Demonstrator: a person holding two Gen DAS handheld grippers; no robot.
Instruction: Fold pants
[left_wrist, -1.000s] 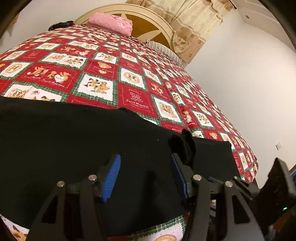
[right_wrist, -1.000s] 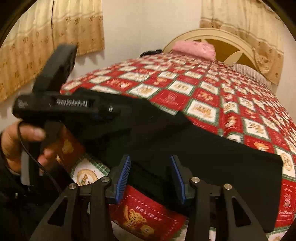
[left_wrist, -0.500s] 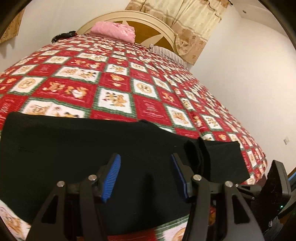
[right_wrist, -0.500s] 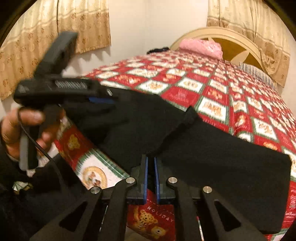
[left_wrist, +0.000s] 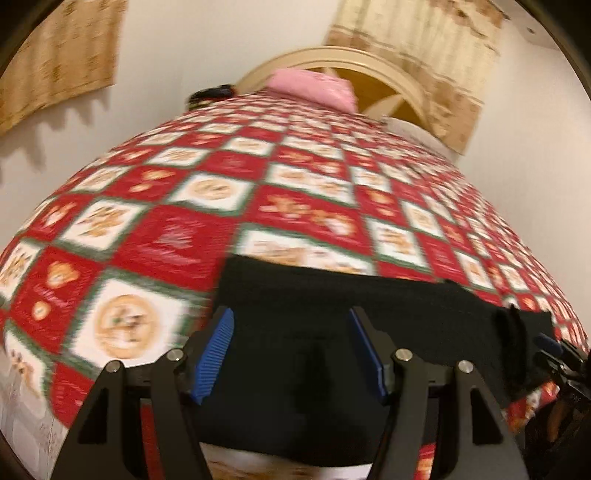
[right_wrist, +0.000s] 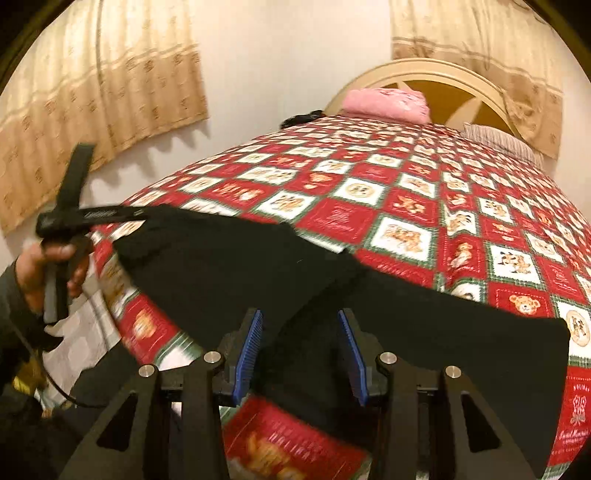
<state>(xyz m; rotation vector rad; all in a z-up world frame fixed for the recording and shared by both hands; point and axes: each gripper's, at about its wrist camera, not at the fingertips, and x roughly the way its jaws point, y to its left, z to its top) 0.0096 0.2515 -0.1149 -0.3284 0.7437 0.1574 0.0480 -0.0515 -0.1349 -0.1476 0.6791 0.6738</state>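
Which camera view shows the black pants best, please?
The right wrist view: the pants lie sharp across the quilt, spanning nearly the whole frame with a raised fold visible. The left wrist view is motion-blurred, and the left gripper covers part of the pants.

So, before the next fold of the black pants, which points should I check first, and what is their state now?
1. Left tongs open, holding nothing: ok.
2. Right tongs open, holding nothing: ok.
3. Black pants lie on the quilt: ok.
4. Pants flat: not ok, a raised fold crosses the middle.
5. Near edge of the pants fully on the bed: cannot tell, hidden behind the tongs.
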